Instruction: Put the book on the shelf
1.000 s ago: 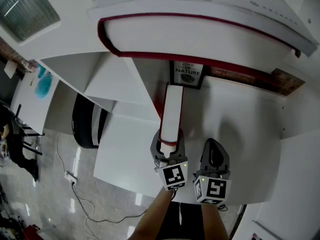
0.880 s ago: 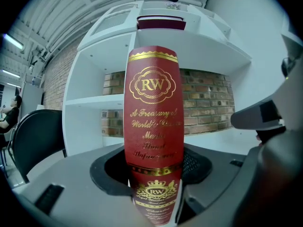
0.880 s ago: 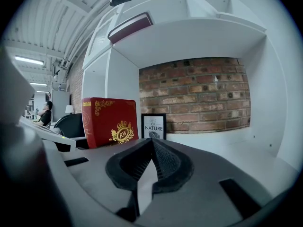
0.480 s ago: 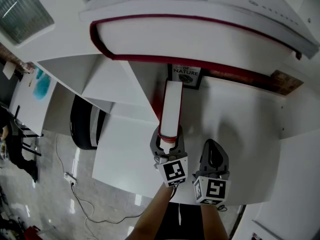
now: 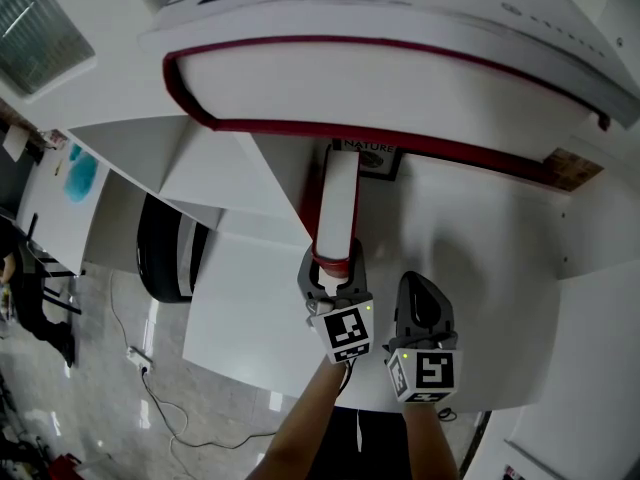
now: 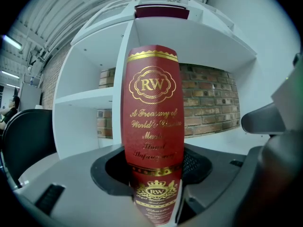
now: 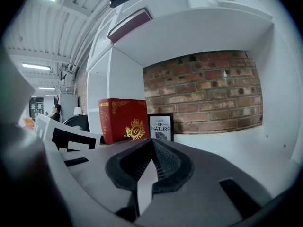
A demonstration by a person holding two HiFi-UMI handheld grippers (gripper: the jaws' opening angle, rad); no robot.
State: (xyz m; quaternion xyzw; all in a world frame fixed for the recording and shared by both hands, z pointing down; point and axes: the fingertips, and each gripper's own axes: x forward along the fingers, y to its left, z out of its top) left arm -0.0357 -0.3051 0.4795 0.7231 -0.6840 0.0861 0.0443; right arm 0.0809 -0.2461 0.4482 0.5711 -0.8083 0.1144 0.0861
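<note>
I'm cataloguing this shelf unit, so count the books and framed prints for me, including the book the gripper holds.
Red books: 2, the held book in the left gripper and the flat book on the top board
Framed prints: 1, the Nature print
Total: 3

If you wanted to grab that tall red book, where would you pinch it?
Near the spine edge, across its thin width, coming from the open front of the shelf. The book is upright, spine outward, so two flat covers meet the jaws. The left gripper holds it so.
</note>
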